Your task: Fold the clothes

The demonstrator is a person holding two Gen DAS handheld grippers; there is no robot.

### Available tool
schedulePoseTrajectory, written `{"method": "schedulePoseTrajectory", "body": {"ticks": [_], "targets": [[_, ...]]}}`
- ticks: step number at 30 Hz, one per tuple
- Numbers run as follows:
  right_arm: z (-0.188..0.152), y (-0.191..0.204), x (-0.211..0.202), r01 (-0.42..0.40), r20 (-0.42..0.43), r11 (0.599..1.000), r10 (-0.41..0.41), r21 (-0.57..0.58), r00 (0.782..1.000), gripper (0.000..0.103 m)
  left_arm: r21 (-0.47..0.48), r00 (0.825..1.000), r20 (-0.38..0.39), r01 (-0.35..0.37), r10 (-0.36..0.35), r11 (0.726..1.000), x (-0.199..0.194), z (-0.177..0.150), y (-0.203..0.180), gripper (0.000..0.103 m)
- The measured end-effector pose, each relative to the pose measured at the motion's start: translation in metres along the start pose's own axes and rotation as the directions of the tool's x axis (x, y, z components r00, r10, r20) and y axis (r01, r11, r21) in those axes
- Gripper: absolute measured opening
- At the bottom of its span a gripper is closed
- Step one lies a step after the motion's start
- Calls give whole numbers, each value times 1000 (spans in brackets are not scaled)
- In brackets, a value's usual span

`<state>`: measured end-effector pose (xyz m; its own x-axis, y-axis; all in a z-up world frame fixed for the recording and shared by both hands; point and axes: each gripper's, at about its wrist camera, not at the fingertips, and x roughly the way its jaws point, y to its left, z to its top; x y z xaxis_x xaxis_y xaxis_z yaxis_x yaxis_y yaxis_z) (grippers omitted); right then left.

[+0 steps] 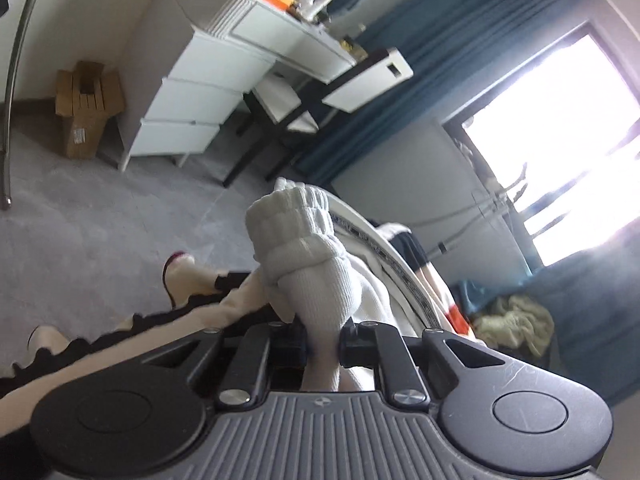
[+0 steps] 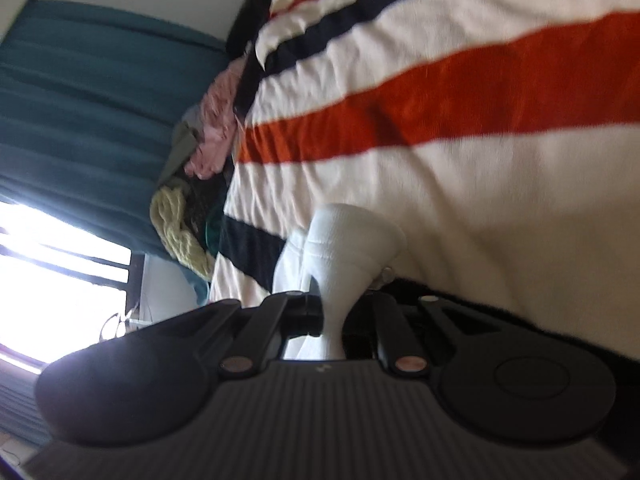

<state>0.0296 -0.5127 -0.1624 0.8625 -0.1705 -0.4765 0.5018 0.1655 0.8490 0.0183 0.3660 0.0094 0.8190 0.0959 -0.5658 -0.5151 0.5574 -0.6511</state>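
Left tool [image 1: 323, 344] pinching a bunched white ribbed knit cuff [image 1: 296, 248], fabric squeezed between both jaws and bulging up above them. Beyond the cuff, the rest of the striped sweater [image 1: 404, 280], cream with dark and orange bands, hanging away to the right. Left of the cuff and lower, a person's legs and feet [image 1: 180, 276] over grey carpet [image 1: 92, 216]. Farther behind the cuff, a white drawer unit [image 1: 192, 92] and a teal curtain [image 1: 448, 48] beside a bright window.

Right tool [image 2: 340, 312] clamped on another white cuff [image 2: 348, 240], cloth nipped between the jaws. Just past that cuff, the striped sweater [image 2: 460, 92] filling the view. Left of the cuff, a heap of mixed clothes [image 2: 188, 200].
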Motion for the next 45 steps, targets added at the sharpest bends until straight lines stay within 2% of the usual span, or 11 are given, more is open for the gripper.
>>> {"method": "schedulePoseTrajectory", "body": {"ticks": [6, 11, 15, 17, 20, 21, 23, 27, 32, 39, 45], "targets": [[10, -25, -12, 191, 30, 979, -194, 76, 981, 7, 79, 984, -111, -134, 143, 988, 8, -22, 34, 14], [7, -37, 0, 283, -18, 955, -282, 91, 959, 8, 73, 981, -133, -134, 142, 988, 9, -31, 53, 18], [5, -30, 1, 286, -9, 957, -286, 53, 958, 10, 179, 978, -115, -149, 171, 973, 6, -33, 38, 29], [7, -29, -1, 283, -3, 958, -283, 44, 959, 14, 228, 977, -104, -158, 185, 961, 6, -35, 30, 48], [8, -22, -12, 306, 48, 951, -307, 36, 950, 50, 317, 972, -28, -211, 231, 925, 2, -37, 17, 75], [8, -19, -17, 306, 87, 952, -307, 28, 948, 73, 345, 970, 4, -228, 242, 910, 0, -38, 12, 82], [6, -8, -28, 310, 173, 951, -303, -14, 937, 83, 367, 974, 57, -227, 222, 902, -12, -42, 3, 83], [-3, 22, -41, 258, 246, 946, -207, -196, 947, 82, 448, 975, 134, -219, 177, 867, -27, -56, -29, 89], [-27, 56, -57, 156, 249, 895, -53, -418, 967, 82, 518, 990, 141, -99, 29, 849, -35, -84, -73, 94], [-64, 100, -76, 42, 202, 734, 131, -677, 971, 83, 551, 989, 75, 64, -125, 832, -31, -131, -128, 95], [-106, 120, -81, -33, 118, 602, 209, -798, 971, 83, 672, 979, 31, 128, -201, 729, -23, -189, -171, 96]]}}
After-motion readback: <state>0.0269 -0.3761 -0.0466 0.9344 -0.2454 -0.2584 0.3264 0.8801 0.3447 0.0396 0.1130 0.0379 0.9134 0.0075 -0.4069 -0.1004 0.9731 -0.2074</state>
